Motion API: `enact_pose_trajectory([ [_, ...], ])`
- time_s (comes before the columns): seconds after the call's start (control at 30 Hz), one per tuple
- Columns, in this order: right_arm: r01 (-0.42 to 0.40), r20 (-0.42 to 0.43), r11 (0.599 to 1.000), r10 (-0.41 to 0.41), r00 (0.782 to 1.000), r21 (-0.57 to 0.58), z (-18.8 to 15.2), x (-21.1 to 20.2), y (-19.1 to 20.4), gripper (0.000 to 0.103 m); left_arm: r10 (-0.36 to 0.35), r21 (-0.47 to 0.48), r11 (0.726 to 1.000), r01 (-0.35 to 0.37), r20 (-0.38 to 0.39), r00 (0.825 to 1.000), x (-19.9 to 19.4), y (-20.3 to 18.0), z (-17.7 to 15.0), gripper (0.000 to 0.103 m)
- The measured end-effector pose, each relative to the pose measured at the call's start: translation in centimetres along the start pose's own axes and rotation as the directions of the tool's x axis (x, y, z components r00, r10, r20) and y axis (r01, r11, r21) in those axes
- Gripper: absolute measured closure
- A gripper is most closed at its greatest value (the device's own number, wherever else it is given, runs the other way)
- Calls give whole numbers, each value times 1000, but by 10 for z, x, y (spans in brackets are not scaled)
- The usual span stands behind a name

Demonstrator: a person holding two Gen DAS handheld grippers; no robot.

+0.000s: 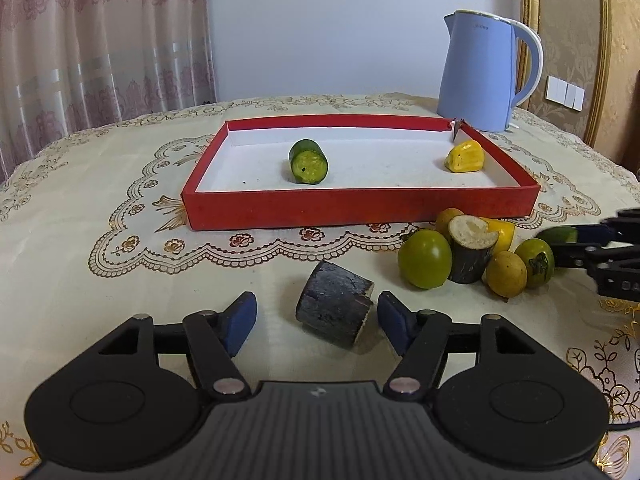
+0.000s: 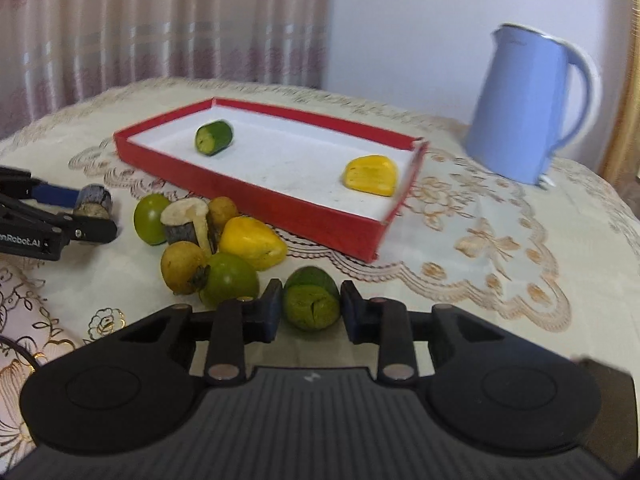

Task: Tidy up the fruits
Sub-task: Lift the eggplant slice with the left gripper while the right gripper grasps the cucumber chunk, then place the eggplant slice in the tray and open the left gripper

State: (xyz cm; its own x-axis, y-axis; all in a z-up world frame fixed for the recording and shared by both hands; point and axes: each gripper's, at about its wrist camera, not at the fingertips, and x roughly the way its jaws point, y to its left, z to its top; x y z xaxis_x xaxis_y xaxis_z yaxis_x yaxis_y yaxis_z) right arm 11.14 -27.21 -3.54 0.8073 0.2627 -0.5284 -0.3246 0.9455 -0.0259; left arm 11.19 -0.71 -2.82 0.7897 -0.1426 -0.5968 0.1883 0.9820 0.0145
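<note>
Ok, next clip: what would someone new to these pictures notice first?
Probably the red tray mid-table, its white floor holding only a cucumber chunk and a yellow pepper piece. Next, the heap of green and yellow fruit on the cloth in front of its near right corner. Close up, the right gripper is shut on a green piece, while the left gripper stands open around a dark stub.

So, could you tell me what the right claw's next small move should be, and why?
Probably lift. The right claw is shut on the green cucumber end piece, which sits low by the table. Raising it first should clear the red tray's wall before carrying it in beside the cucumber slice.
</note>
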Motion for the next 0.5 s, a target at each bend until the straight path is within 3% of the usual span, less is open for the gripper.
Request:
enact_pose_trajectory([
  [0.1, 14, 20, 999, -15, 1000, 33, -7, -4, -1, 74, 10, 27, 1000, -10, 10, 1000, -1, -5, 0, 44],
  [0.13, 31, 31, 999, -32, 999, 31, -7, -6, 0, 74, 14, 43, 999, -15, 18, 1000, -2, -7, 0, 61],
  [0.17, 43, 38, 999, -44, 998, 34, -7, -7, 0, 74, 9, 53, 999, -10, 22, 1000, -3, -9, 0, 69],
  [0.5, 28, 47, 997, -32, 998, 73, -7, -9, -6, 74, -32, 5, 999, 32, 54, 998, -13, -1, 1, 69],
])
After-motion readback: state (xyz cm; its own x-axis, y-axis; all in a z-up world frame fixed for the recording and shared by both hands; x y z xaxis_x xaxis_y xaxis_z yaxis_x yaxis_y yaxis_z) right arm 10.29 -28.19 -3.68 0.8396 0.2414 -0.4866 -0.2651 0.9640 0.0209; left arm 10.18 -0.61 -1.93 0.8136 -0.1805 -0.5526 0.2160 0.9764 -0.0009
